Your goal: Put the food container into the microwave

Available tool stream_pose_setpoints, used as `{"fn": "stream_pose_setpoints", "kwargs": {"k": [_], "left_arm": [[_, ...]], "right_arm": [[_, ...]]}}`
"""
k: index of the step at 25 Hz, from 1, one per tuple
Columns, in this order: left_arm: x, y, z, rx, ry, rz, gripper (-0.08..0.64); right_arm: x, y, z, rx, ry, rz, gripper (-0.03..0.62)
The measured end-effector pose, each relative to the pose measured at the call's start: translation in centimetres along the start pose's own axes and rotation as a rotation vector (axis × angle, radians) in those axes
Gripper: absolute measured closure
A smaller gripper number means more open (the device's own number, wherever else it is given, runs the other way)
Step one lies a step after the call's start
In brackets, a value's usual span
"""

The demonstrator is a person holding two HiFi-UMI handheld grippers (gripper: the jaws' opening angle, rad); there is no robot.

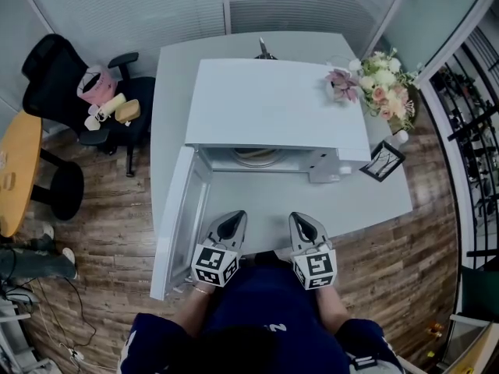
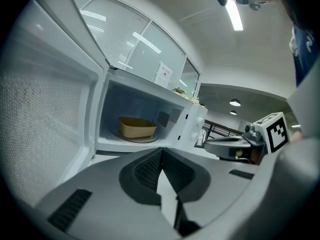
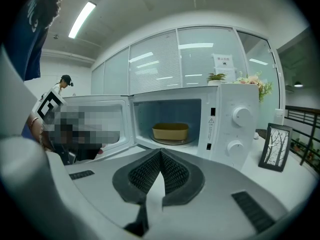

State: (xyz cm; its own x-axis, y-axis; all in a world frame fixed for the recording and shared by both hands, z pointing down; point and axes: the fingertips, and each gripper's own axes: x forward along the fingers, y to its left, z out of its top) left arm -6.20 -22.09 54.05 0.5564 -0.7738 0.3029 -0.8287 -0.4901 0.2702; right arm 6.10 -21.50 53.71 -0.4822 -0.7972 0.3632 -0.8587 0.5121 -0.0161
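Observation:
A white microwave (image 1: 273, 104) stands on the grey table (image 1: 366, 201), its door (image 1: 175, 224) swung open to the left. Inside, a tan food container (image 2: 136, 127) rests on the round turntable; the right gripper view also shows the container (image 3: 170, 132) there, centred in the cavity. My left gripper (image 1: 231, 223) and my right gripper (image 1: 302, 224) sit side by side at the table's near edge, in front of the opening and apart from it. Both point at the cavity. Each has its jaws shut with nothing between them.
A bunch of flowers (image 1: 382, 88) lies on the microwave's right rear corner, and a small picture frame (image 1: 382, 160) stands to its right. An office chair (image 1: 70, 92) with bags and a round wooden table (image 1: 15, 174) are at the left.

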Motion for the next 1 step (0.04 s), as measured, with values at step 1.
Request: {"fn": "stream_pose_setpoints", "kwargs": {"k": [1], "left_arm": [[0.04, 0.03, -0.05, 0.001, 0.002, 0.0, 0.558]], "right_arm": [[0.03, -0.01, 0.02, 0.002, -0.002, 0.0, 0.584]]}}
